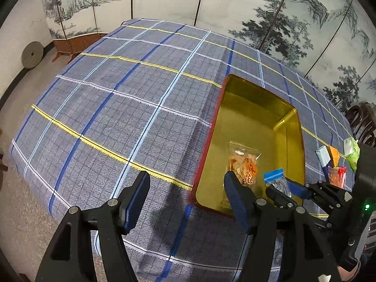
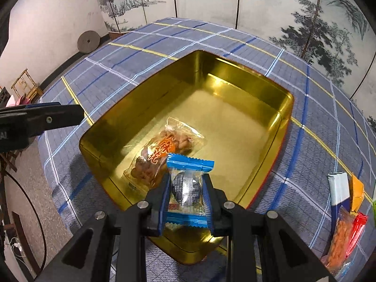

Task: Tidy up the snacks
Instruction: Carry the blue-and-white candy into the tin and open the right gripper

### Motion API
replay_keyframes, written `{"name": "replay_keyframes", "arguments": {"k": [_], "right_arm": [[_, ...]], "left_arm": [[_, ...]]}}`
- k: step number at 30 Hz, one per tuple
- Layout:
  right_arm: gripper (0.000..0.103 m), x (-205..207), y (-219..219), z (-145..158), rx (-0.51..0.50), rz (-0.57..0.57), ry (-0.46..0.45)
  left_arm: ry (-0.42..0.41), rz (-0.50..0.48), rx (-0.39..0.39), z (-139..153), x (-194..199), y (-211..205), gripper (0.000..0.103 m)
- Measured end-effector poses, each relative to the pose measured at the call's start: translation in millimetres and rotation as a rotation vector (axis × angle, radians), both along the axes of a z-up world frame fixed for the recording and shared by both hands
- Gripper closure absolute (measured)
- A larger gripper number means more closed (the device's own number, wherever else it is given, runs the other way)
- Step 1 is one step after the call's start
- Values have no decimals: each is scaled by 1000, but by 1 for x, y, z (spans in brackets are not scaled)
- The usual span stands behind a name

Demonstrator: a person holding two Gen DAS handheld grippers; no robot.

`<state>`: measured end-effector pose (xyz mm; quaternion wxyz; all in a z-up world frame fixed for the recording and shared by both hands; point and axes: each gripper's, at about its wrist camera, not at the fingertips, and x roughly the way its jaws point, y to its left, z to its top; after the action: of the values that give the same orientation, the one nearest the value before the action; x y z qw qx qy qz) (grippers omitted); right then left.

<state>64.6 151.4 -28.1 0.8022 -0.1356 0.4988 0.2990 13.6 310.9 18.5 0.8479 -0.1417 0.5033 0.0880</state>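
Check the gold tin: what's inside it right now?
One clear packet of fried twists lies on the floor of the gold tin. The right claw holds a blue-ended candy above the near part, hiding the tin's floor there.

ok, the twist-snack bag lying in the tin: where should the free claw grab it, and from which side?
Judging by its pose, from above. The twist-snack bag lies flat on the floor of the gold tin, so pinch its crimped far end, clear of the candy held by the right claw. The left claw is open.
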Motion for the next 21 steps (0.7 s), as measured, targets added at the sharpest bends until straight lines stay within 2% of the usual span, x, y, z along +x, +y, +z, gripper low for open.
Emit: {"name": "replay_keyframes", "arguments": {"k": [14, 18, 21], "right_arm": [[75, -2, 1, 1, 6, 8, 4], [66, -5, -1, 6, 26, 11, -4], [66, -7, -7, 12, 44, 4, -14]], "left_arm": [[-1, -14, -4, 2, 0, -6, 42], [-6, -26, -3, 5, 1, -13, 42], [-11, -41, -1, 7, 2, -21, 42]]}}
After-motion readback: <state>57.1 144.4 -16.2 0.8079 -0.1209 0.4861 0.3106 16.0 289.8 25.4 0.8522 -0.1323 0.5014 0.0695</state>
